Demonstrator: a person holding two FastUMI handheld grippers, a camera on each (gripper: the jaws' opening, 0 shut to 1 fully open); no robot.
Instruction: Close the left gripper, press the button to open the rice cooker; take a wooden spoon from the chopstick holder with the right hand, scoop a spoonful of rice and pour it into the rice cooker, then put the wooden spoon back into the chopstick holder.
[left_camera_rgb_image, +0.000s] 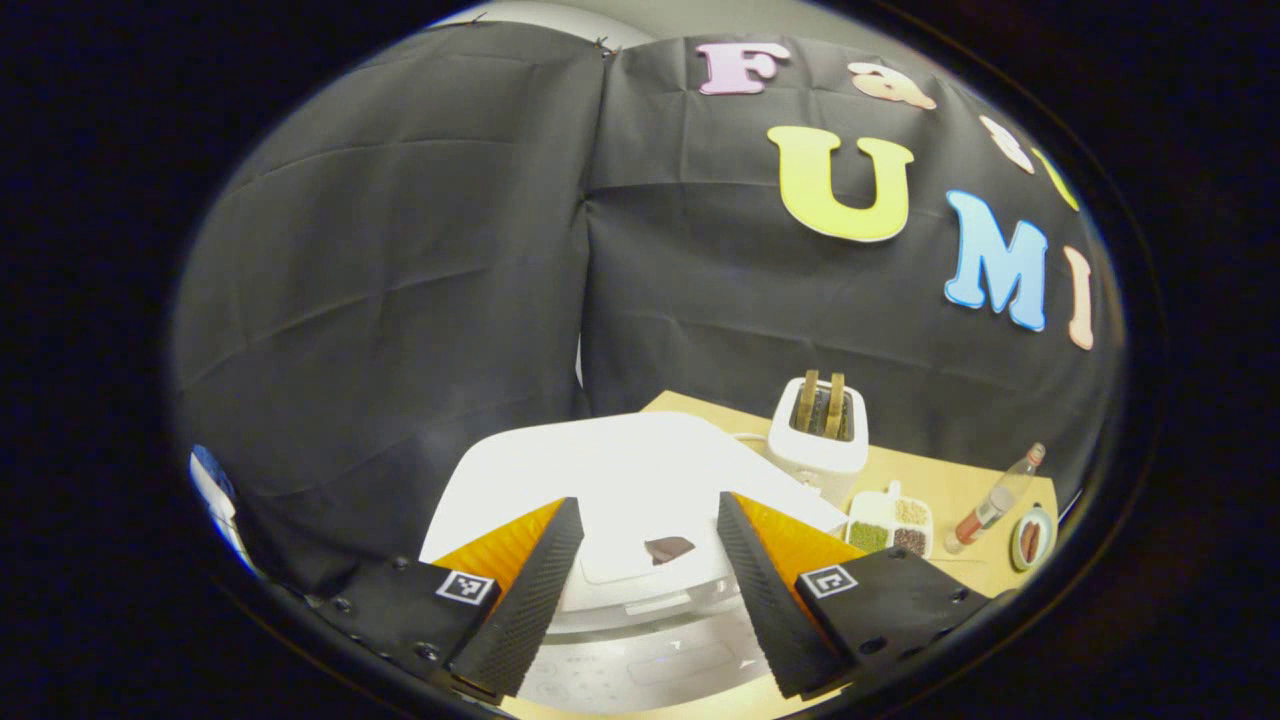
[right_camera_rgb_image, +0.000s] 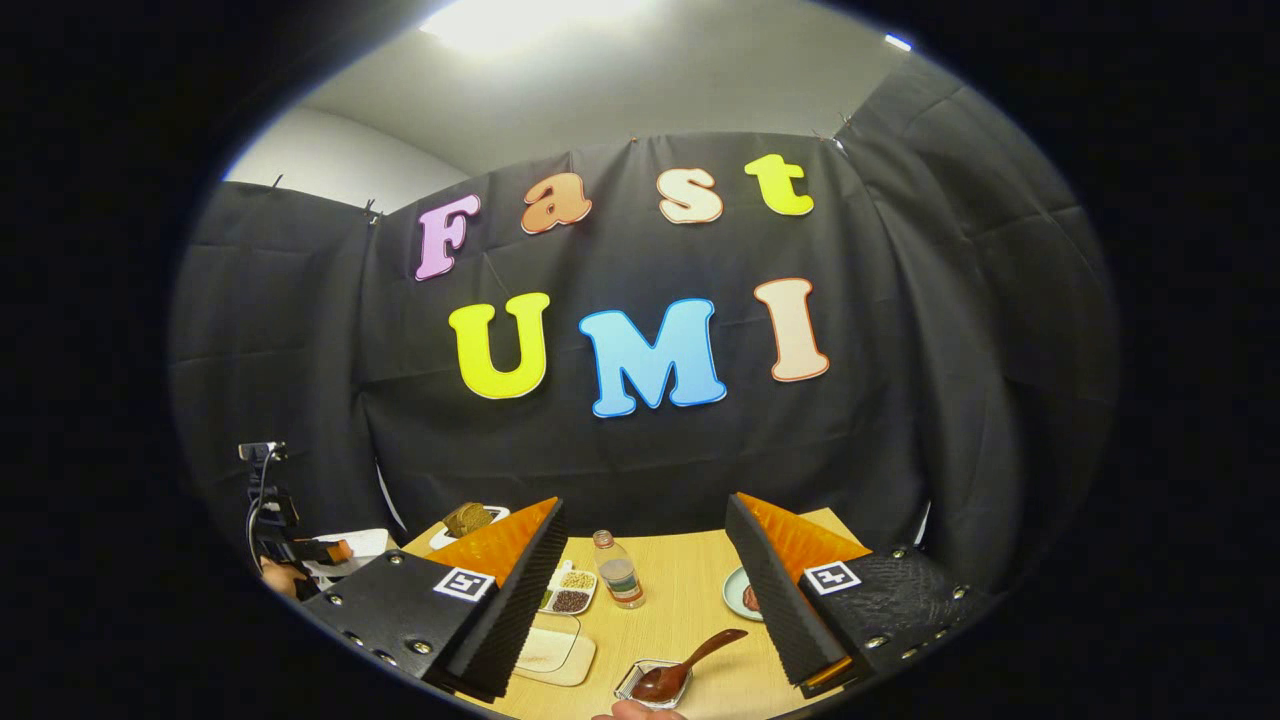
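while apart (wide), left claw (left_camera_rgb_image: 648, 520) empty

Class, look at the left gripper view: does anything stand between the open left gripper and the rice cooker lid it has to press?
Nothing visible does. The left gripper hangs open right above the white rice cooker, whose lid is closed. The toaster and the seasoning tray stand off to one side on the table.
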